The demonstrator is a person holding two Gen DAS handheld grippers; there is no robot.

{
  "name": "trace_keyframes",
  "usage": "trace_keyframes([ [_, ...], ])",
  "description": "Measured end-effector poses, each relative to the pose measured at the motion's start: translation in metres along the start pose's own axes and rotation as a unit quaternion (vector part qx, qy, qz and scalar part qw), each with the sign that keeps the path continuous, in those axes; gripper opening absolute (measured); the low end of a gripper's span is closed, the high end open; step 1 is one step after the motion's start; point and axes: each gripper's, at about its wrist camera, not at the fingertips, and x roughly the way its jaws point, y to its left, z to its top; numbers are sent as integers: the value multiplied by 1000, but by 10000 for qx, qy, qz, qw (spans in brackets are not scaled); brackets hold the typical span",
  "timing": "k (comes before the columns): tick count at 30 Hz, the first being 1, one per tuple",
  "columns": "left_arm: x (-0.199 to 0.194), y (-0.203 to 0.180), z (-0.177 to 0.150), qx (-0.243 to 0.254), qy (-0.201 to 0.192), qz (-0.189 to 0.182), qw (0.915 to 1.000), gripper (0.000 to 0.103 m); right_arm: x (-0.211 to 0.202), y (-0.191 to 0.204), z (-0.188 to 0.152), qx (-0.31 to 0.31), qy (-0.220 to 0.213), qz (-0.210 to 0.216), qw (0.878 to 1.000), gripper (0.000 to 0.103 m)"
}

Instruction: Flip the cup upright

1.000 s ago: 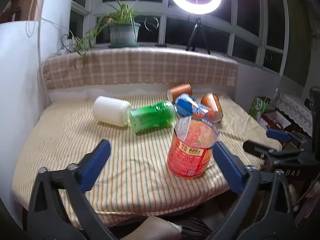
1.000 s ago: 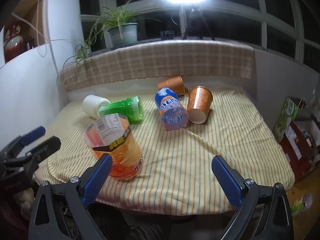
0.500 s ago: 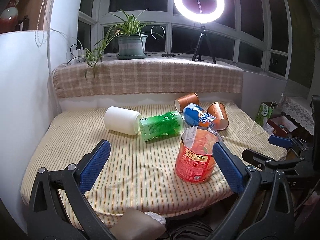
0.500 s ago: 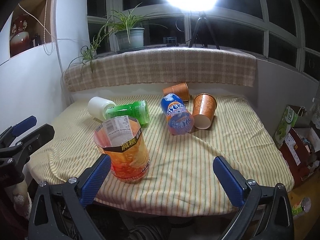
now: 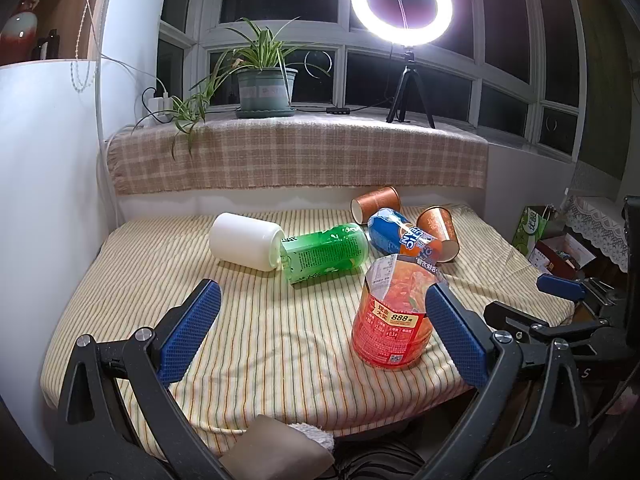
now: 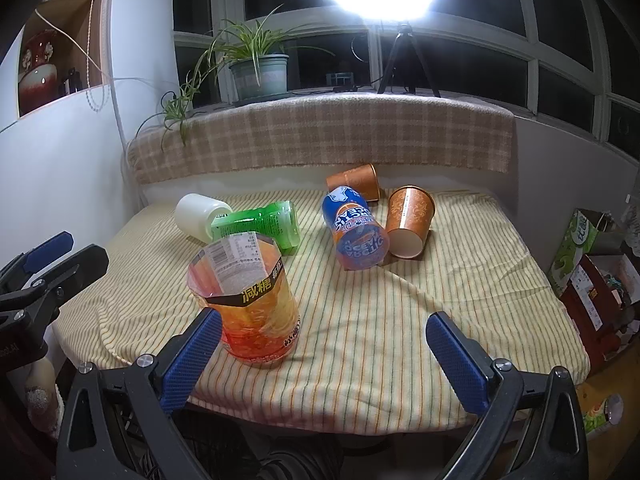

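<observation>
An orange-red cup (image 5: 394,320) stands upright near the table's front edge, also in the right wrist view (image 6: 248,300). Lying on their sides behind it are a white cup (image 5: 246,246), a green cup (image 5: 326,256), a blue cup (image 5: 402,236) and two copper paper cups (image 5: 376,204) (image 5: 438,232). My left gripper (image 5: 320,336) is open and empty, in front of the table. My right gripper (image 6: 324,360) is open and empty, back from the front edge, its left finger in front of the upright cup.
The table carries a striped cloth (image 5: 260,332) and backs onto a plaid-covered ledge (image 5: 296,160) with a potted plant (image 5: 264,84) and a ring light (image 5: 402,2). A white wall (image 5: 48,184) is on the left. Boxes (image 6: 592,276) stand on the right.
Both grippers have drawn back and risen from the table, so the cups look farther away. The cups have not moved.
</observation>
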Motion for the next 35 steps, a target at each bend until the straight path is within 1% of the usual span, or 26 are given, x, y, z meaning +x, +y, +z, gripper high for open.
trace_keyframes([
  [30, 9, 6, -2, -68, 39, 24, 10000, 103, 11, 4, -2, -48, 163, 76, 9998, 103],
  [32, 9, 6, -3, -41, 24, -10, 10000, 103, 11, 5, -2, -56, 174, 81, 9998, 103],
  [35, 9, 5, -5, 25, 5, 35, 10000, 103, 12, 5, -2, -60, 194, 91, 9998, 103],
])
